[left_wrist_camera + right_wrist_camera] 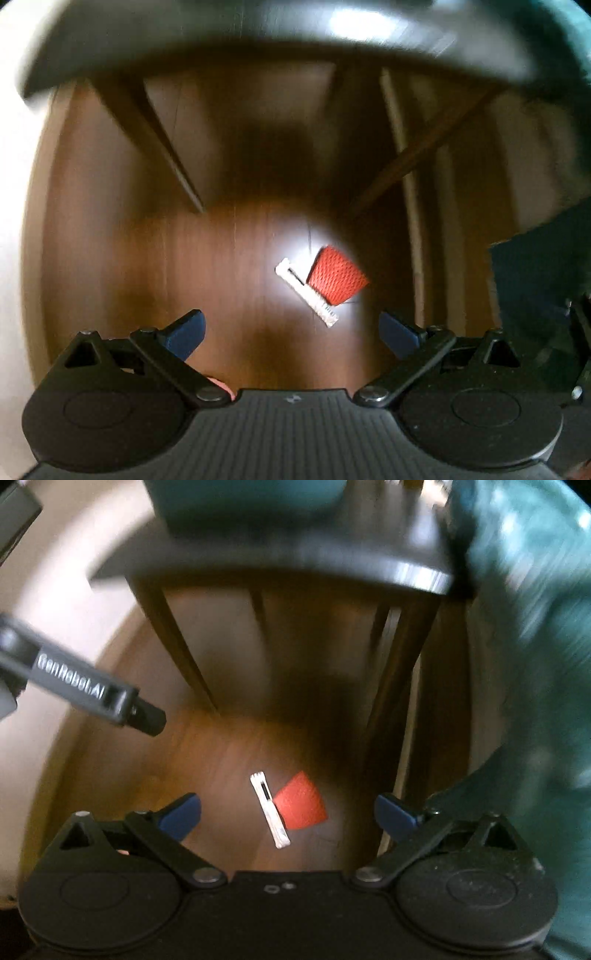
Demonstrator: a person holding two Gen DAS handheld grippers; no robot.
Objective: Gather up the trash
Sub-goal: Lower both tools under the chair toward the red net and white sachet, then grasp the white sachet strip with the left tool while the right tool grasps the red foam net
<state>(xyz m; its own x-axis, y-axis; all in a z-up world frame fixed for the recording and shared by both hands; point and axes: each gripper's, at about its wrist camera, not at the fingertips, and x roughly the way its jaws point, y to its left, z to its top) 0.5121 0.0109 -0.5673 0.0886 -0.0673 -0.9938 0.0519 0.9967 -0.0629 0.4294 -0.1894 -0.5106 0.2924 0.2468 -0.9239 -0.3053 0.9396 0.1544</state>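
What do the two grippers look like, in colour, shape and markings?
Both the left gripper and the right gripper have black bodies with round discs, black linkage bars with silver rivets, and blue fingertips. The left gripper's side, seen from the right wrist, bears white lettering that seems to read "GenRobot.AI". No cables or sleeves are visible.

"GenRobot.AI" on the left claw's arm [79,688].

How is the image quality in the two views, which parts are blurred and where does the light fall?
Left wrist view: the floor and dark table smear with motion blur; a bright patch lights the red piece and white strip. Right wrist view: similar blur, strongest on the teal fabric; both show fisheye bending.
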